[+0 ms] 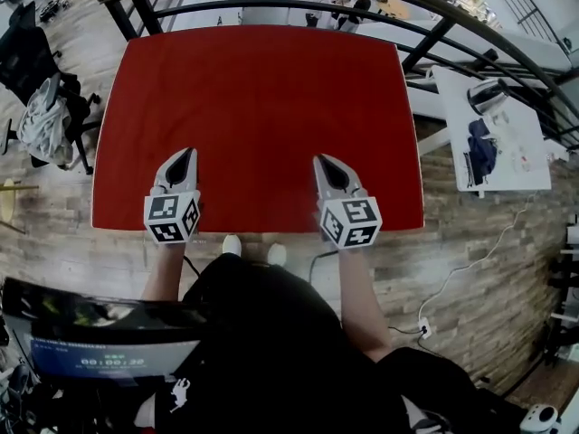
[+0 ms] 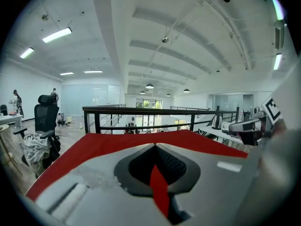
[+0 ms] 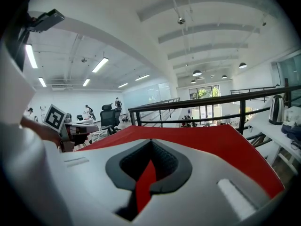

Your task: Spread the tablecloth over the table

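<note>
Wood floor all round, and the red tablecloth (image 1: 258,107) lies spread flat, its far edge just short of the black railing (image 1: 271,7). My left gripper (image 1: 187,153) and right gripper (image 1: 325,160) hover side by side over the cloth's edge farthest from that railing. Both pairs of jaws are pressed together, gripping nothing, and red cloth shows beneath them.

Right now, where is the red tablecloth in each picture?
Head view: the red tablecloth fills the middle.
Left gripper view: the tablecloth spreads across the lower middle.
Right gripper view: the tablecloth spreads from lower middle to right.
Shared landmark: the black railing past its far edge.
</note>
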### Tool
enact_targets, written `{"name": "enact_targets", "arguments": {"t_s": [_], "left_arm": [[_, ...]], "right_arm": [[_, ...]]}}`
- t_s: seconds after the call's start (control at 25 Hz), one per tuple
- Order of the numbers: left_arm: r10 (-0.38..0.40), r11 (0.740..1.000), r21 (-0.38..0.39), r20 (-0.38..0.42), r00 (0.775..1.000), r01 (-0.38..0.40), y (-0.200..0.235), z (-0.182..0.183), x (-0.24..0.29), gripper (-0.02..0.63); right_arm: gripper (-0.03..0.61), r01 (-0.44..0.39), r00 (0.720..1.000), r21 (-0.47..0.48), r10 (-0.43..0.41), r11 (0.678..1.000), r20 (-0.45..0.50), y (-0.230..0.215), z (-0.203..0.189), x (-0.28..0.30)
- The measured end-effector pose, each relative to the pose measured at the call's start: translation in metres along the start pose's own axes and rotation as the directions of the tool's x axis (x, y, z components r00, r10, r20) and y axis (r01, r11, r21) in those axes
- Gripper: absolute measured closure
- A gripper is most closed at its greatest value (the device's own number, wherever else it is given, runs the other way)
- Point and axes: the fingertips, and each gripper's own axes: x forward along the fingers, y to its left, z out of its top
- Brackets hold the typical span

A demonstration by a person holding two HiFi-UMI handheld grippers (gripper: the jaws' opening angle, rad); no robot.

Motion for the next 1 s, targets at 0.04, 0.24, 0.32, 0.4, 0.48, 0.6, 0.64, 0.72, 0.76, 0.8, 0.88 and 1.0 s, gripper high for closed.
{"name": "enact_targets", "arguments": {"t_s": [0.04, 0.24, 0.32, 0.4, 0.48, 0.6, 0.64, 0.72, 0.76, 0.8, 0.88, 1.0], "left_arm": [[-0.004, 1.000, 0.004, 0.005, 1.000, 0.004, 0.002, 0.004, -0.001, 0.607], [-0.038, 0.999, 0.040, 0.014, 0.999, 0.037, 0.010, 0.015, -0.007, 0.607], [-0.050, 0.998, 0.041, 0.010, 0.999, 0.049, 0.012, 0.012, -0.008, 0.607], [-0.058, 0.998, 0.035, 0.004, 0.998, 0.058, 0.012, 0.009, -0.009, 0.607], [-0.069, 0.997, 0.033, 0.002, 0.998, 0.069, 0.011, 0.008, -0.009, 0.607], [-0.082, 0.996, 0.025, -0.002, 0.997, 0.082, 0.010, 0.006, -0.009, 0.607], [-0.083, 0.996, 0.021, -0.001, 0.997, 0.083, 0.010, 0.005, -0.009, 0.607], [-0.082, 0.996, 0.023, 0.005, 0.997, 0.082, 0.012, 0.008, -0.011, 0.607], [-0.081, 0.996, 0.029, 0.008, 0.997, 0.081, 0.013, 0.009, -0.011, 0.607], [-0.080, 0.996, 0.036, 0.008, 0.997, 0.079, 0.013, 0.010, -0.012, 0.607], [-0.076, 0.996, 0.046, 0.002, 0.997, 0.076, 0.016, 0.010, -0.014, 0.607], [-0.071, 0.996, 0.048, -0.007, 0.997, 0.072, 0.020, 0.010, -0.018, 0.607]], "right_arm": [[0.569, 0.008, 1.000, 0.000, -0.008, 1.000, 0.004, 0.001, 0.003, -0.002], [0.569, 0.047, 0.999, 0.000, -0.047, 0.999, 0.017, 0.006, 0.010, -0.012], [0.569, 0.063, 0.998, 0.007, -0.063, 0.998, 0.017, 0.005, 0.009, -0.016], [0.569, 0.079, 0.997, 0.015, -0.079, 0.997, 0.013, 0.003, 0.006, -0.022], [0.569, 0.090, 0.996, 0.012, -0.090, 0.996, 0.008, 0.002, 0.005, -0.026], [0.569, 0.100, 0.995, 0.016, -0.100, 0.995, 0.014, 0.002, 0.004, -0.030], [0.569, 0.102, 0.995, 0.019, -0.103, 0.995, 0.017, 0.002, 0.004, -0.031], [0.569, 0.106, 0.994, 0.018, -0.107, 0.994, 0.022, 0.002, 0.005, -0.032], [0.569, 0.107, 0.994, 0.015, -0.107, 0.994, 0.024, 0.003, 0.005, -0.032], [0.569, 0.106, 0.994, 0.013, -0.106, 0.994, 0.024, 0.004, 0.006, -0.032], [0.569, 0.102, 0.994, 0.010, -0.102, 0.995, 0.025, 0.007, 0.006, -0.032], [0.569, 0.098, 0.995, 0.009, -0.098, 0.995, 0.024, 0.011, 0.007, -0.033]]}}
